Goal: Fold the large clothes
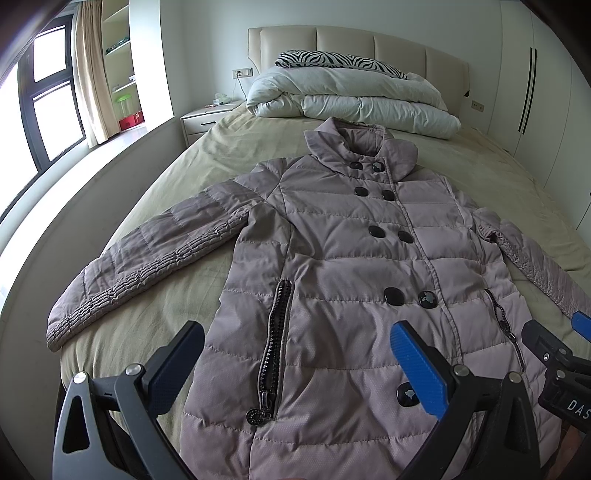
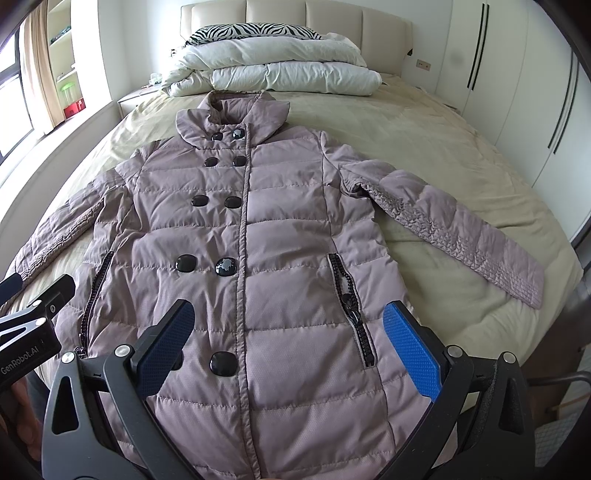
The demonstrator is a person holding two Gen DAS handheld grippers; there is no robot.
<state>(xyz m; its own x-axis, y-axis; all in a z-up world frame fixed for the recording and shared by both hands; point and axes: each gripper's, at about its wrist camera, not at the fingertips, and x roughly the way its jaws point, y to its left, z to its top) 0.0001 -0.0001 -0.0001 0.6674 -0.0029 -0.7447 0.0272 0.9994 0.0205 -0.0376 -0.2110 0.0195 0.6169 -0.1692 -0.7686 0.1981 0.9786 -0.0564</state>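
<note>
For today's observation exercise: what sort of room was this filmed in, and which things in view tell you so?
Most likely a home bedroom. A padded headboard stands behind a folded white duvet, a bedside table sits beside the bed, and the quilted coat lies spread on the mattress.

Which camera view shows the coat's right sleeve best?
The right wrist view: the right sleeve lies there whole, from shoulder to cuff. In the left wrist view, the sleeve runs to the picture's edge and the right gripper hides its cuff.

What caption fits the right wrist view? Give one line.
Open right gripper above a buttoned coat spread flat on the bed.
</note>
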